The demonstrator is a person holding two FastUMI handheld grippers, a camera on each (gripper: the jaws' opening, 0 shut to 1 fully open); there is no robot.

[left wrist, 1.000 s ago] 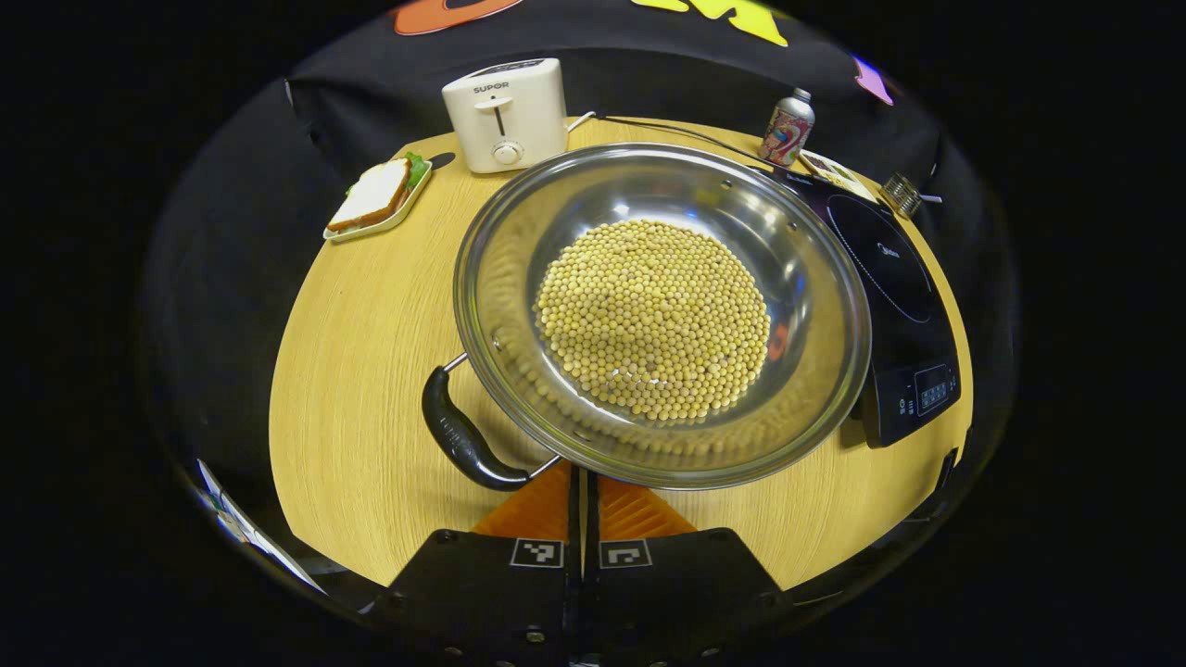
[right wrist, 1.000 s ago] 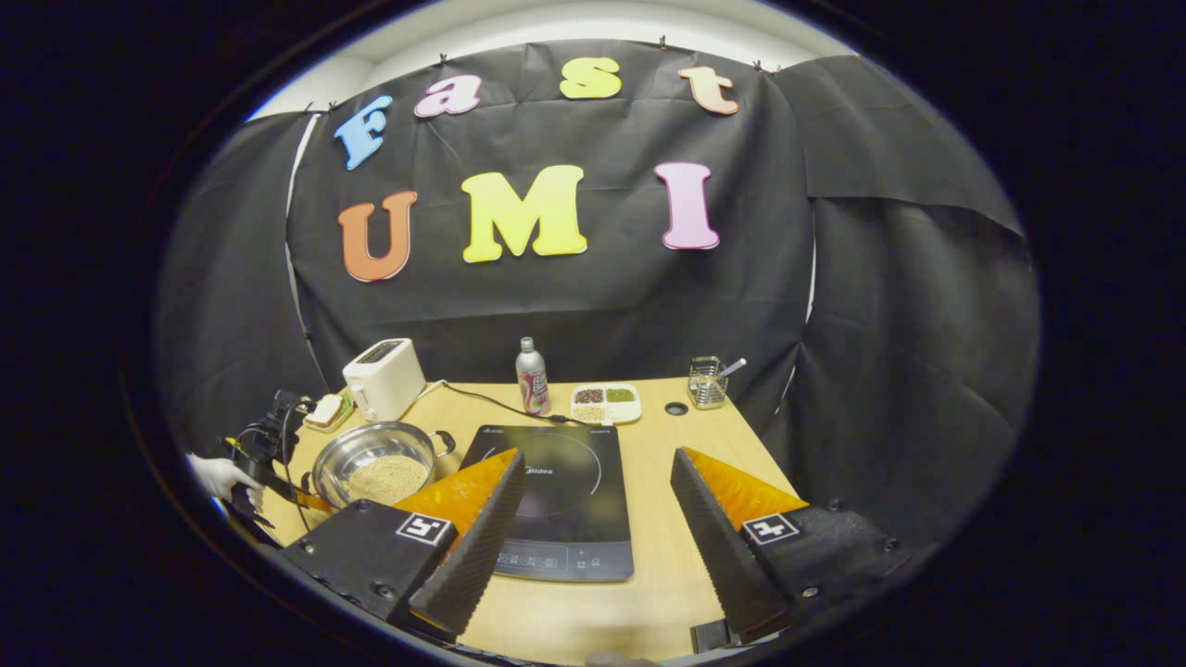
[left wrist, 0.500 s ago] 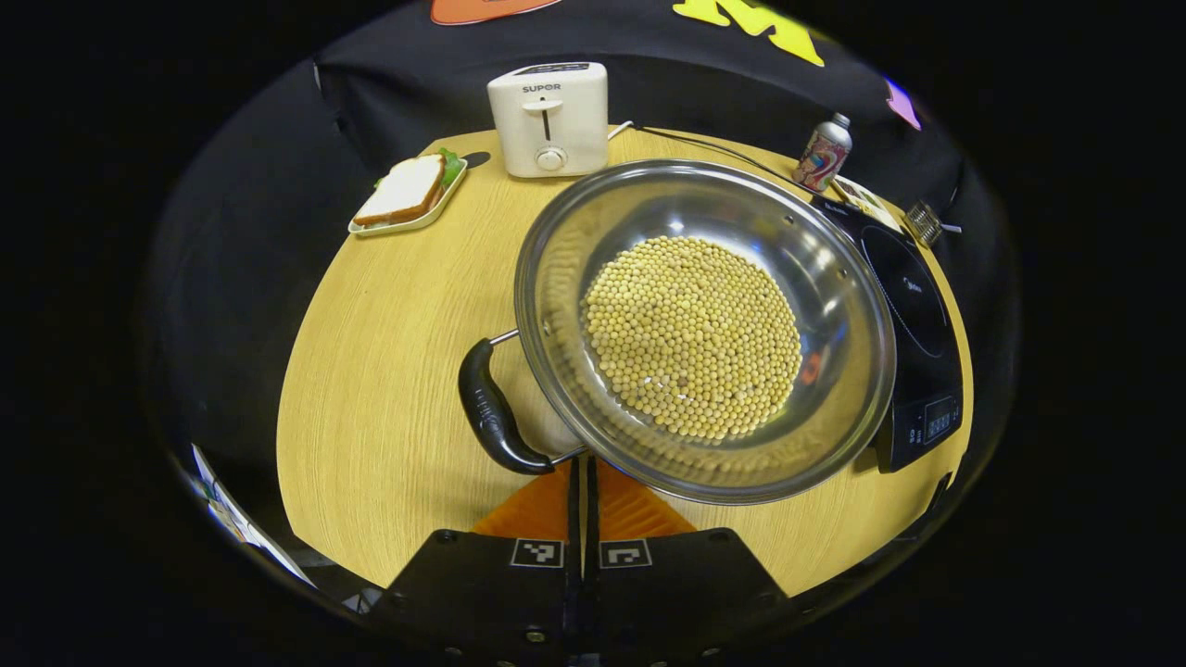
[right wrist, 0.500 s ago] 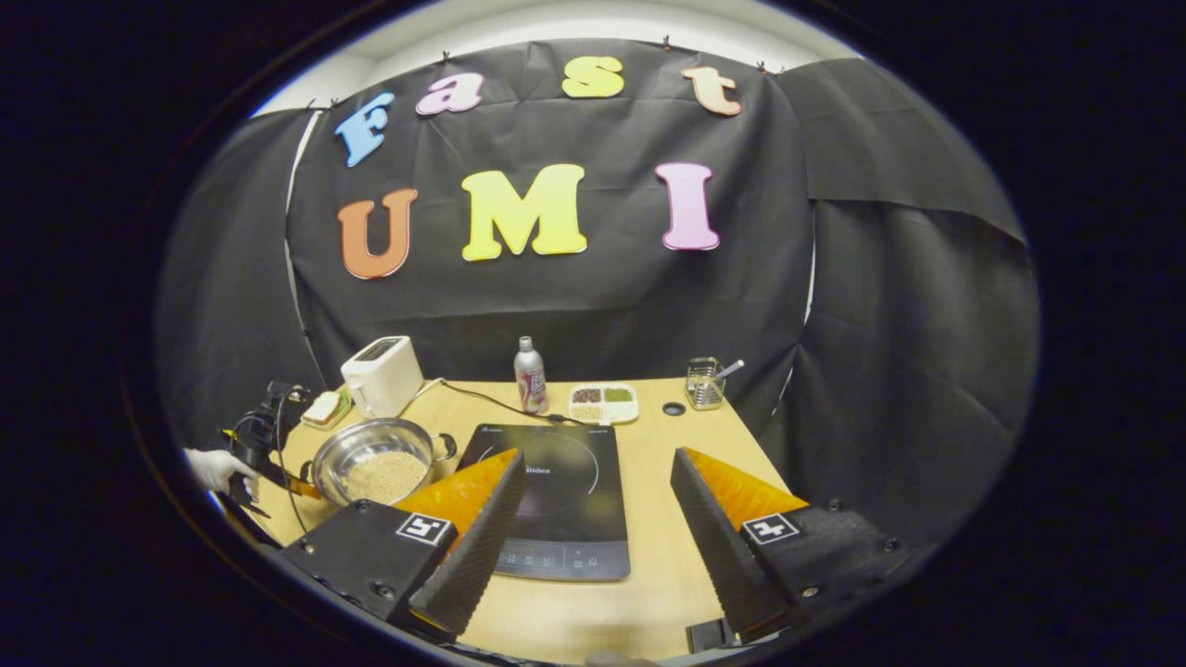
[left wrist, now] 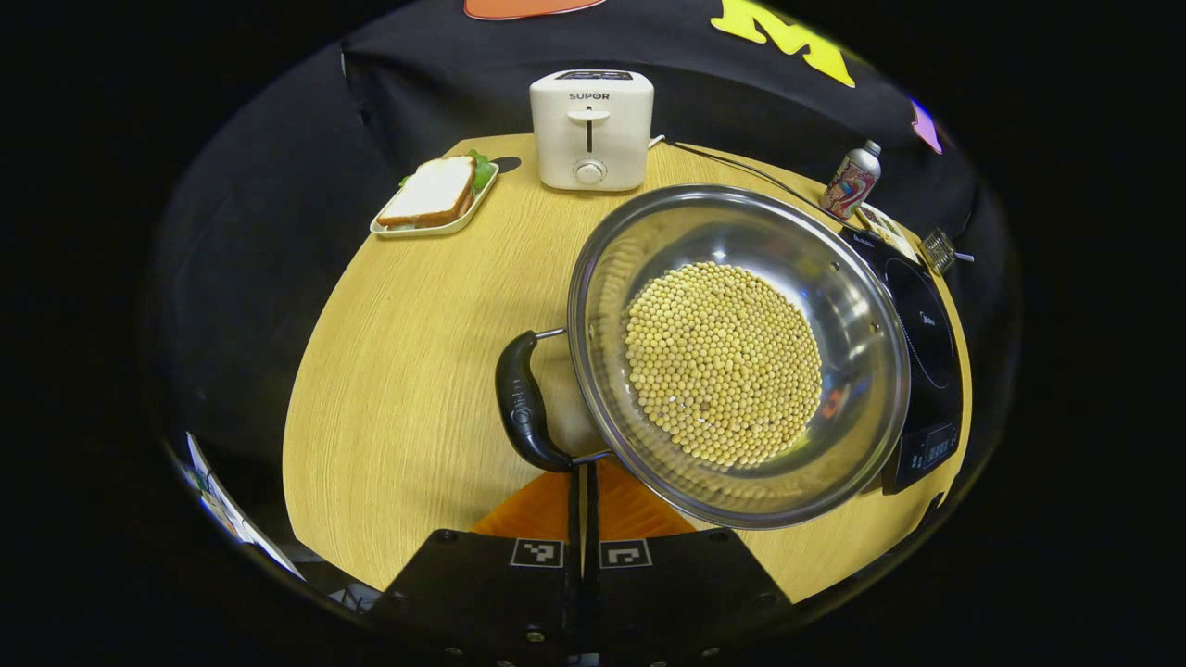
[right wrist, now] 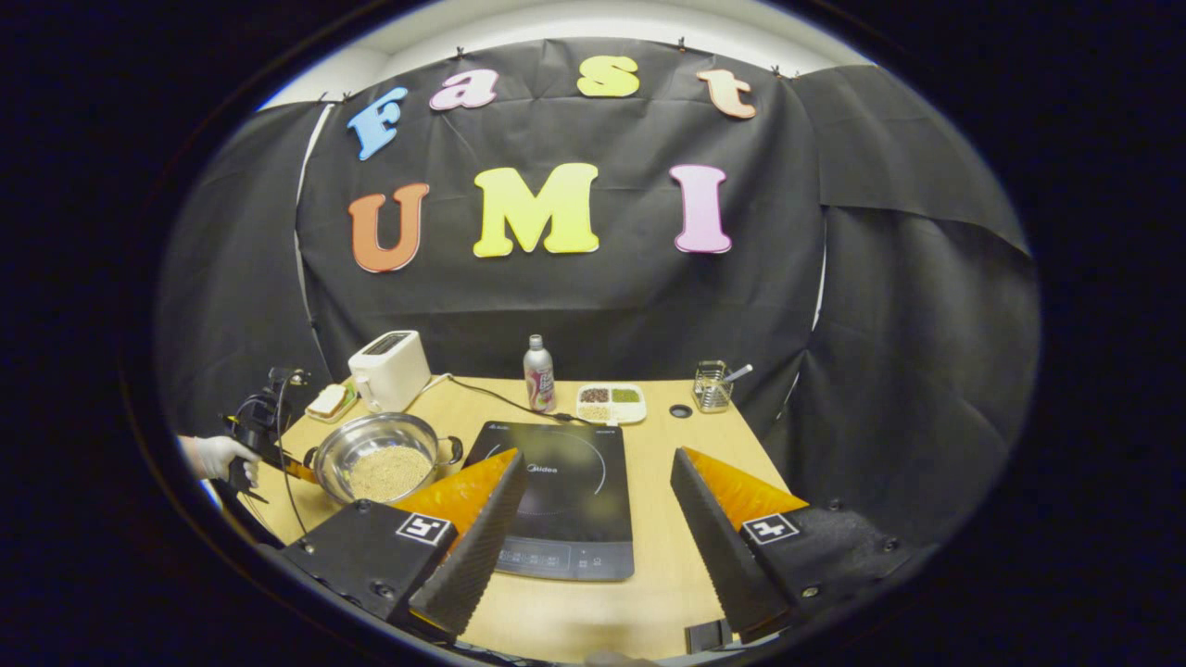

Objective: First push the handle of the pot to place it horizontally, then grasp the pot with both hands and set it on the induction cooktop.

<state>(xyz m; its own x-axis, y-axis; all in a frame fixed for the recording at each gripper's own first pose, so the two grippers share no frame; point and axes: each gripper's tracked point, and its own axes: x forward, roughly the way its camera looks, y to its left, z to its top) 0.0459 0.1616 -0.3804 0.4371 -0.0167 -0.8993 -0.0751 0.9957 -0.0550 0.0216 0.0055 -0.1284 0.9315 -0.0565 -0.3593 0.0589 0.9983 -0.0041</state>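
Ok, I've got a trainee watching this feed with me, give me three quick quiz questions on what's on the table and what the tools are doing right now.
1. True or false: the pot already sits on the induction cooktop.
2. What fills the pot? A) water B) yellow beans C) rice
3. Which tool has its fingers apart, the left tool or the right tool?

Key:
1. False. The pot stands on the table beside the cooktop.
2. B. Yellow beans cover its bottom.
3. The right tool. The left tool's fingers are together, just below the pot's black handle.
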